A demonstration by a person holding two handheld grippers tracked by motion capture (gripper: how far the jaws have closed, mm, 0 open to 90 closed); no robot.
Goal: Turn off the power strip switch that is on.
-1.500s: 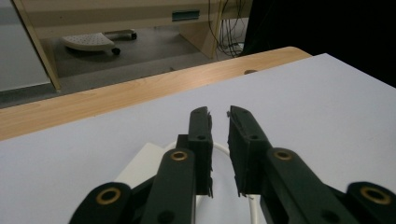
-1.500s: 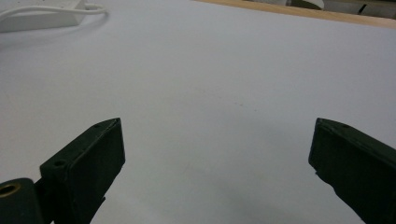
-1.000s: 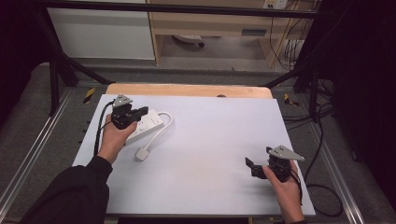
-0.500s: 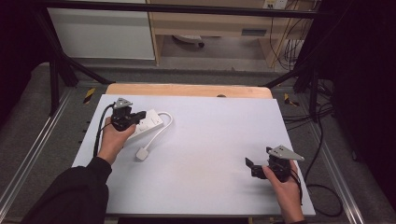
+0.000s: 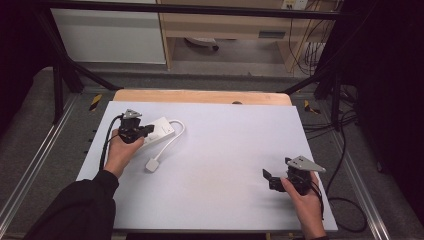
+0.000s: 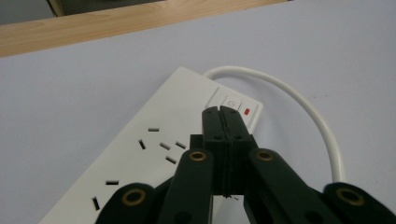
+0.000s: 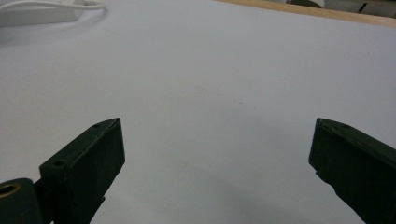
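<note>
Two grippers: left gripper [image 6: 223, 116], fingers pressed together, tip poised at the power strip's [image 5: 159, 131] switch [image 6: 231, 102], far left of the counter [image 5: 225, 165]. Right gripper [image 5: 274, 179] idle near right, fingers wide. Risk: an off-centre push slides the unbraced strip.

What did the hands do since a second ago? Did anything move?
The left gripper, jaws shut, slid a little toward the person along the white power strip and now points at its switch end, tips near the power button. Whether it touches is unclear. Nothing was grabbed or let go. The right gripper stayed open in the same spot, and the strip, its cable and plug stayed put.
</note>
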